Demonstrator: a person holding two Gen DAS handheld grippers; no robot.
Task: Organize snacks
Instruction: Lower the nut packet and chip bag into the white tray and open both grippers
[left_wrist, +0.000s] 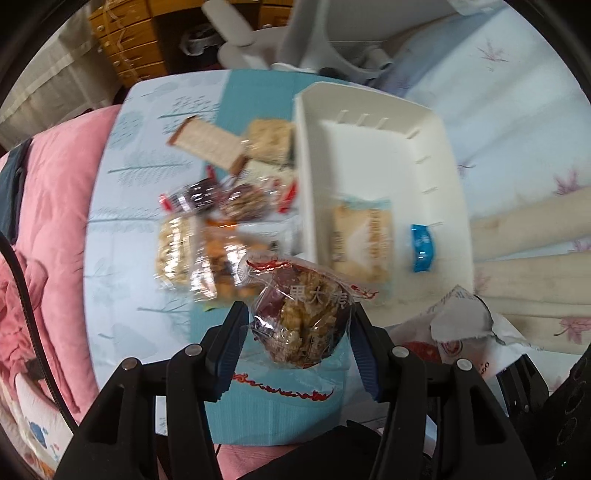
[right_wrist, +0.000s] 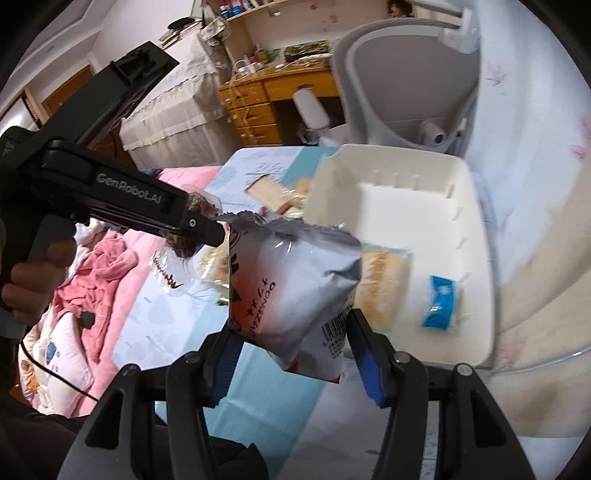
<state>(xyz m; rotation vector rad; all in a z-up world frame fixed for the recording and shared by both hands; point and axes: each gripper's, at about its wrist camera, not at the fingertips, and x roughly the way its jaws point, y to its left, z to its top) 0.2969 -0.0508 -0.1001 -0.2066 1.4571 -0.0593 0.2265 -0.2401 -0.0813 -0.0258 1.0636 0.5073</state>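
My left gripper (left_wrist: 297, 317) is shut on a clear-wrapped nut cake (left_wrist: 299, 314) and holds it above the blue table mat, left of the white bin (left_wrist: 436, 155). My right gripper (right_wrist: 290, 325) is shut on a silver and white snack bag (right_wrist: 291, 280), in the air just left of the bin (right_wrist: 476, 229). The bin holds a beige biscuit pack (left_wrist: 364, 240) and a small blue packet (left_wrist: 423, 247). Several wrapped snacks (left_wrist: 218, 206) lie in a pile on the mat left of the bin. The left gripper also shows in the right wrist view (right_wrist: 199, 225), with the nut cake in it.
A pink quilt (left_wrist: 55, 221) lies left of the small table (left_wrist: 122, 229). A white floral bedspread (left_wrist: 517, 110) is to the right. A grey chair (right_wrist: 406, 74) and wooden drawers (right_wrist: 255, 107) stand behind the table.
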